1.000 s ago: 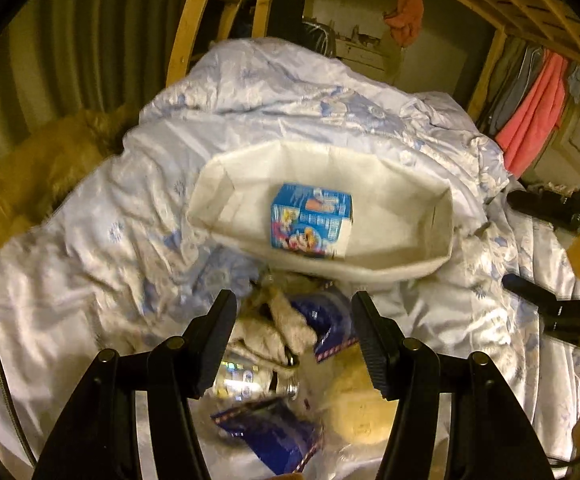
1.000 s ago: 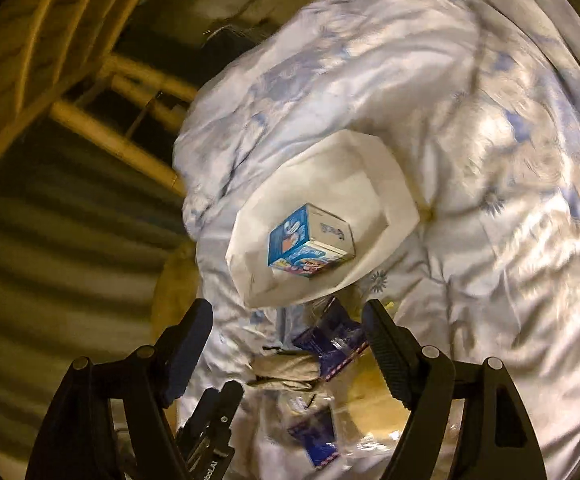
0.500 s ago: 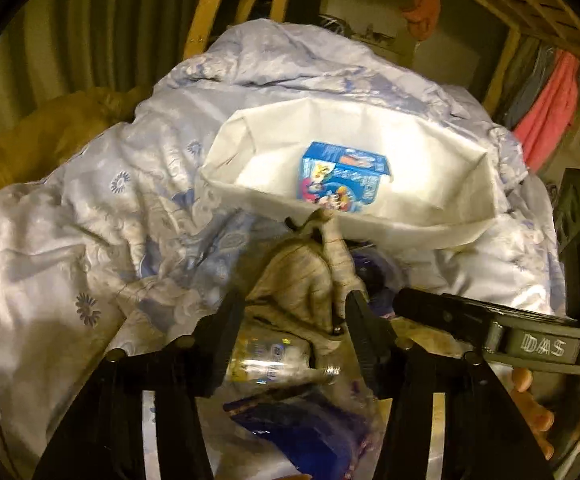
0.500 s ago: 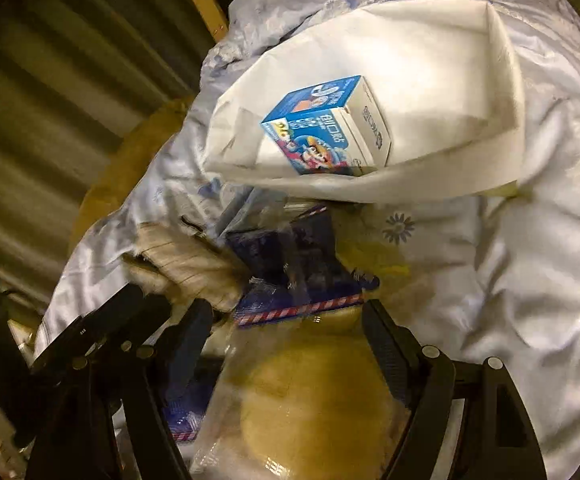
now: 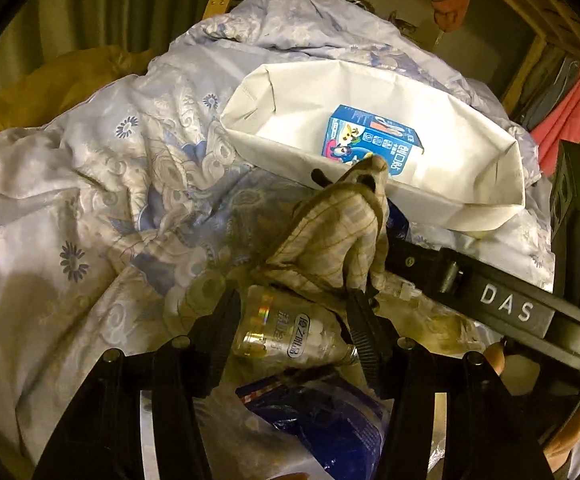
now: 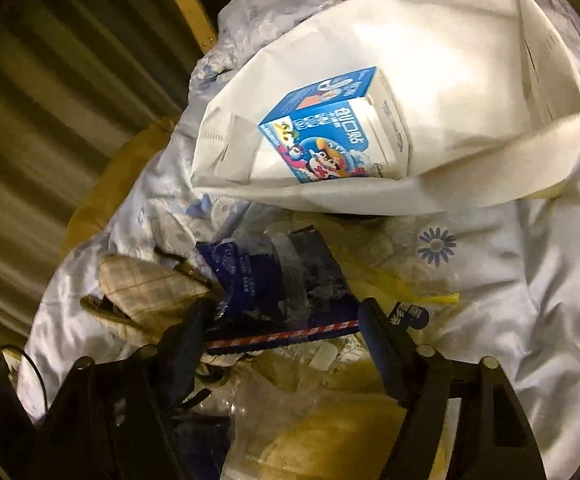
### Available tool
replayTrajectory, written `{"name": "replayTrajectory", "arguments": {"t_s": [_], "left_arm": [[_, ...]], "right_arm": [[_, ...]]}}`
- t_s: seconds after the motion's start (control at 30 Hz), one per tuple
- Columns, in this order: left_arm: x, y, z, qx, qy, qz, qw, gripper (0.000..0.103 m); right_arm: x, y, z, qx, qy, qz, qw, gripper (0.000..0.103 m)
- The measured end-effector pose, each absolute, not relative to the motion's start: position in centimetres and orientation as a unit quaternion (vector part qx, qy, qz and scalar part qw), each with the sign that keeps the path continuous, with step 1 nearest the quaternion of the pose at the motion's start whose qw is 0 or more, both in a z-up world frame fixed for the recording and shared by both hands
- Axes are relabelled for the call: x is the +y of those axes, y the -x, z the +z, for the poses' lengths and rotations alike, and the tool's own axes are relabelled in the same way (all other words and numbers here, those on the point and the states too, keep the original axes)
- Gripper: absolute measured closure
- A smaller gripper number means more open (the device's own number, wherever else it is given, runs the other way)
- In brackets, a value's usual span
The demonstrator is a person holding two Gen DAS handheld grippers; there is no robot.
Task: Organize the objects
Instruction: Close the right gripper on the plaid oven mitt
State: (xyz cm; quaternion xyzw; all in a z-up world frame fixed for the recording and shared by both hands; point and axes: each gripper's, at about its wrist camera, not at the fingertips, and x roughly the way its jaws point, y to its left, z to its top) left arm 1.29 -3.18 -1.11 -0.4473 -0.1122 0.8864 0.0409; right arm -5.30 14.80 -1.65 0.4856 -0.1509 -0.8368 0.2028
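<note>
At the bottom centre of its own view the left claw [image 5: 293,320] is clenched across a small clear bottle [image 5: 290,334], while the right claw [image 6: 282,324] has just been closing around a dark blue snack packet [image 6: 278,292], though whether its pads press yet cannot be told. Both things lie on the bed's quilt [image 5: 102,184] just below the white fabric bin [image 5: 485,200], which already holds a blue carton [image 5: 373,140]. The step probably goes best by lifting the bottle straight up, clear of the checked cloth [image 5: 329,240] draped over its far end.
</note>
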Motion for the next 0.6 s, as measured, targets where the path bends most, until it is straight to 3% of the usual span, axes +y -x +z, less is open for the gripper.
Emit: {"name": "replayTrajectory", "arguments": {"t_s": [0.03,0.07,0.13,0.23,0.5,0.53,0.57,0.6], "left_arm": [[-3.1,-1.3,-1.0,-0.11,0.446,0.887,0.041,0.049],[-3.0,-1.4,-0.9,-0.108,0.446,0.888,0.041,0.049],[-3.0,-1.4,-0.9,-0.106,0.445,0.888,0.043,0.049],[-3.1,-1.3,-1.0,-0.107,0.444,0.889,0.044,0.049],[-3.1,-1.2,-1.2,-0.111,0.446,0.887,0.041,0.049],[-3.1,-1.1,-1.2,-0.111,0.446,0.887,0.041,0.048],[-3.1,-1.1,-1.3,-0.11,0.446,0.887,0.04,0.048],[-3.1,-1.2,-1.3,-0.11,0.447,0.887,0.039,0.048]], "right_arm": [[14.9,5.2,-1.5,-0.155,-0.487,-0.834,0.21,0.047],[15.1,5.2,-1.5,-0.162,-0.491,-0.829,0.215,0.067],[15.7,5.5,-1.8,-0.181,-0.507,-0.815,0.214,0.079],[16.5,5.3,-1.9,-0.185,-0.511,-0.813,0.207,0.088],[18.6,4.8,0.6,-0.221,-0.469,-0.828,0.215,0.086],[18.9,4.6,1.1,-0.221,-0.453,-0.84,0.2,0.081],[19.1,4.6,1.2,-0.223,-0.444,-0.847,0.189,0.062],[19.4,4.6,1.2,-0.23,-0.438,-0.851,0.175,0.05]]}}
